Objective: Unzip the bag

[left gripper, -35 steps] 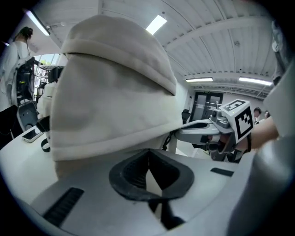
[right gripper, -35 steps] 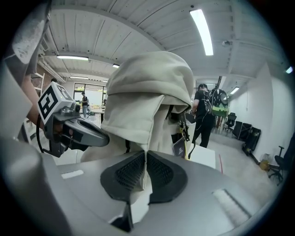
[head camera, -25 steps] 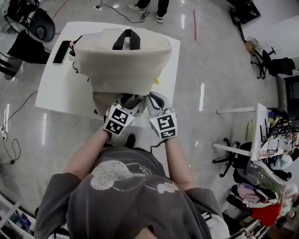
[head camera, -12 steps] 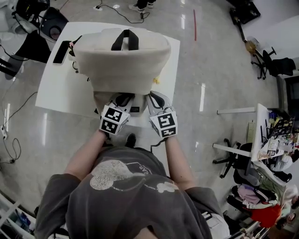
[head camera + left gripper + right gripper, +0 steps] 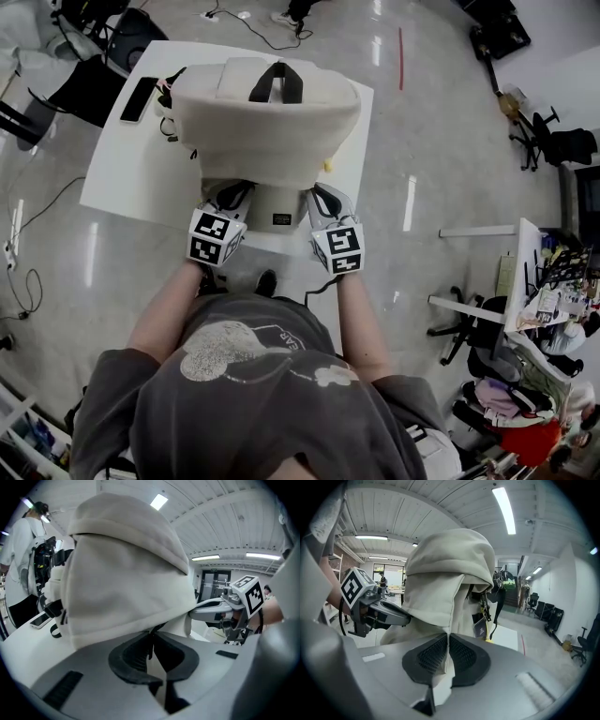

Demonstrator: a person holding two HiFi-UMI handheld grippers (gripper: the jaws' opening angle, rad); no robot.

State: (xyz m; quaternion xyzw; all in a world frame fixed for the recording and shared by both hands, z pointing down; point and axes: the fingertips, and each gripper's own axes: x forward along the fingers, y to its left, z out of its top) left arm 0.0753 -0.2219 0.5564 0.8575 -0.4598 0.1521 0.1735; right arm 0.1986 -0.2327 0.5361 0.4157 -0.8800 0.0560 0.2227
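Observation:
A cream backpack (image 5: 267, 117) with a black top handle stands on a white table (image 5: 112, 183). Both grippers reach into its near lower part, one on each side of a small front panel with a dark label (image 5: 281, 218). My left gripper (image 5: 225, 202) has its jaws closed on a thin black zip pull (image 5: 151, 644) that hangs from under the bag's fold. My right gripper (image 5: 323, 204) pinches a fold of the bag's cream fabric (image 5: 449, 651). Each gripper shows in the other's view: the right gripper (image 5: 199, 613) and the left gripper (image 5: 405, 617).
A dark phone (image 5: 139, 98) and black cables (image 5: 173, 131) lie on the table left of the bag. A small yellow thing (image 5: 328, 166) sits at the bag's right. A hang tag (image 5: 479, 626) dangles on the bag's side. A black chair (image 5: 127, 42) stands behind the table.
The left gripper has moved left, away from the right one, and its jaws have closed on the black pull. The bag's labelled front panel now shows between the grippers.

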